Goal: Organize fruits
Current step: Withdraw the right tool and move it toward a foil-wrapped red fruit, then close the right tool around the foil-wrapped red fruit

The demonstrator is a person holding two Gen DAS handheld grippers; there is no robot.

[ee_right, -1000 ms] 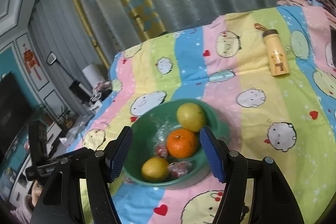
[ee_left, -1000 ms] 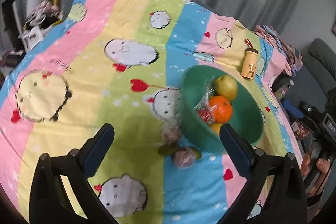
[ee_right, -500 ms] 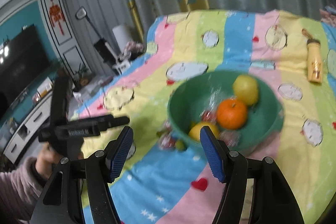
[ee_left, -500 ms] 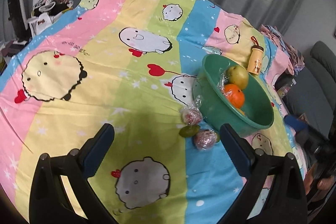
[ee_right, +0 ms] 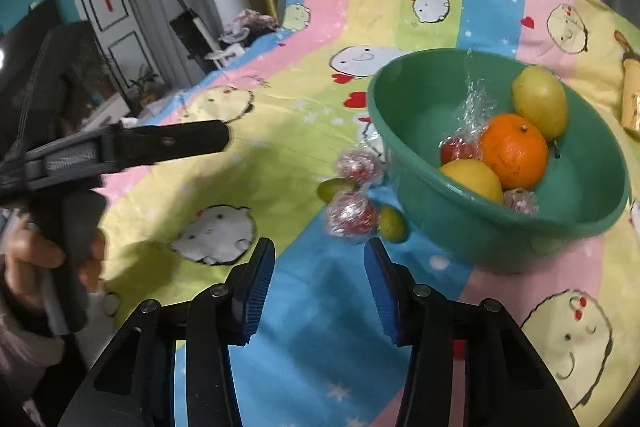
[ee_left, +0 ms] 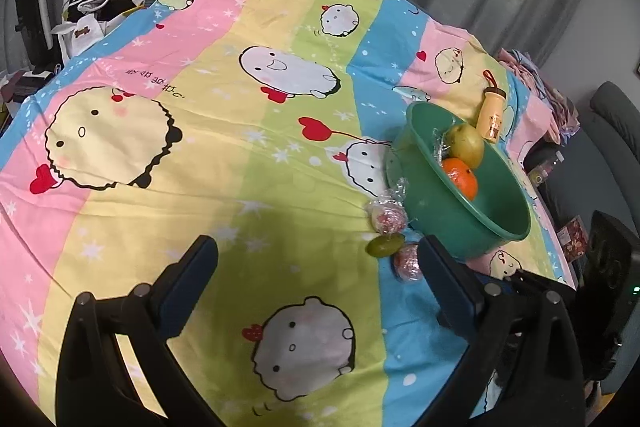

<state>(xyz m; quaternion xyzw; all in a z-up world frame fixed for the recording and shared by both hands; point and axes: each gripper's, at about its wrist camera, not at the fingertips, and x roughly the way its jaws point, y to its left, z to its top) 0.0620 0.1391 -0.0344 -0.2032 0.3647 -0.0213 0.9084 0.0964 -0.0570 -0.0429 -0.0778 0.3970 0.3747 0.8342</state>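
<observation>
**Green bowl with fruits, four more pieces beside it**

A green bowl stands on the desk, which is covered with a striped cartoon cloth. Inside the bowl there is an orange in the middle, touching a yellow-green pear behind it and a yellow round fruit in front of it. Also in the bowl are a red fruit in clear wrap to the left of the orange, with the wrap standing up above it, and another small wrapped piece near the front wall.

Outside the bowl, just beside its left wall, four pieces lie on the cloth close together: a wrapped red fruit farther back, a second wrapped red fruit nearer, a small green fruit between them on the left, and another small green fruit next to the bowl wall.

The right hand-held gripper is released, its blue pads wide apart and nothing between them; it is above the blue stripe, pointing to the nearer wrapped fruit, not touching it. The left hand-held gripper is also released and empty, above the green and yellow stripes, with the loose fruits near its right finger. In the right wrist view the left hand-held gripper is seen from the side, held by a hand.

A small yellow bottle lies on the cloth behind the bowl, apart from it
</observation>
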